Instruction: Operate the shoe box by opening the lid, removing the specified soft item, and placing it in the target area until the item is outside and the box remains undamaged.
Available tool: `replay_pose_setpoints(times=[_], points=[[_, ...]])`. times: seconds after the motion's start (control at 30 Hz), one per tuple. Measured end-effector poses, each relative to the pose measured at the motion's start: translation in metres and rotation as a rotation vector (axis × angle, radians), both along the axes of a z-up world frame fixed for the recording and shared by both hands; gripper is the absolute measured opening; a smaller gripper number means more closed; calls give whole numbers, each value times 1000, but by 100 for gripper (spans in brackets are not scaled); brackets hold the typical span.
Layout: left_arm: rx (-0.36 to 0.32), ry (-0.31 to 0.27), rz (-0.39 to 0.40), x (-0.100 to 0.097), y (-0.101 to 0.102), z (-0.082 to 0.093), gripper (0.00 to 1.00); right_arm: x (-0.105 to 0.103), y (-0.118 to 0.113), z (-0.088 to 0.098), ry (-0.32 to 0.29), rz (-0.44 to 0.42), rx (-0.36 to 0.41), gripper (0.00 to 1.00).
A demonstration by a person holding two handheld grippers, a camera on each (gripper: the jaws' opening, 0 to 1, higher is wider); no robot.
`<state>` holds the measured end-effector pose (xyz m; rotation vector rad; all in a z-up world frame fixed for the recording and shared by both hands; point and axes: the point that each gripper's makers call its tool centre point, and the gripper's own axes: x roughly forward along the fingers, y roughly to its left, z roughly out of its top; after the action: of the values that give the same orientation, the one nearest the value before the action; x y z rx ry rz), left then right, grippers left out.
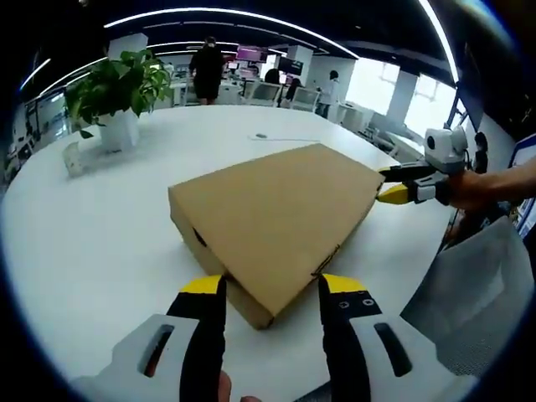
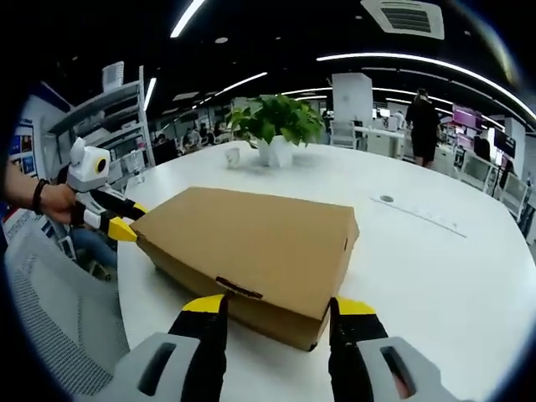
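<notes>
Two grippers at box (image 1: 272,222) ends on table (image 1: 92,243), lid shut | left gripper (image 1: 272,286) jaws wide, corner between, untouched | right gripper (image 2: 276,308) jaws wide | cardboard judged light, stiff, crushable; lid front edge best grasped.

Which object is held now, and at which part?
Nothing is clearly held. Both hand-held grippers, left and right, are open around opposite corners of the closed shoe box.
</notes>
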<state>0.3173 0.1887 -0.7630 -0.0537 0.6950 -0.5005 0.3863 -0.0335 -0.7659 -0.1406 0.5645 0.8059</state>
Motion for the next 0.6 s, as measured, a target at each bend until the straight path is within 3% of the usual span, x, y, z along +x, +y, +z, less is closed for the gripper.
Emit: replay_pose_setpoints(times=[0.37, 0.6], points=[[-27, -56, 39, 3, 1, 20, 43, 1, 0, 27, -13, -18, 84, 45], [-52, -80, 54, 5, 3, 33, 43, 4, 0, 38, -32, 4, 77, 43]])
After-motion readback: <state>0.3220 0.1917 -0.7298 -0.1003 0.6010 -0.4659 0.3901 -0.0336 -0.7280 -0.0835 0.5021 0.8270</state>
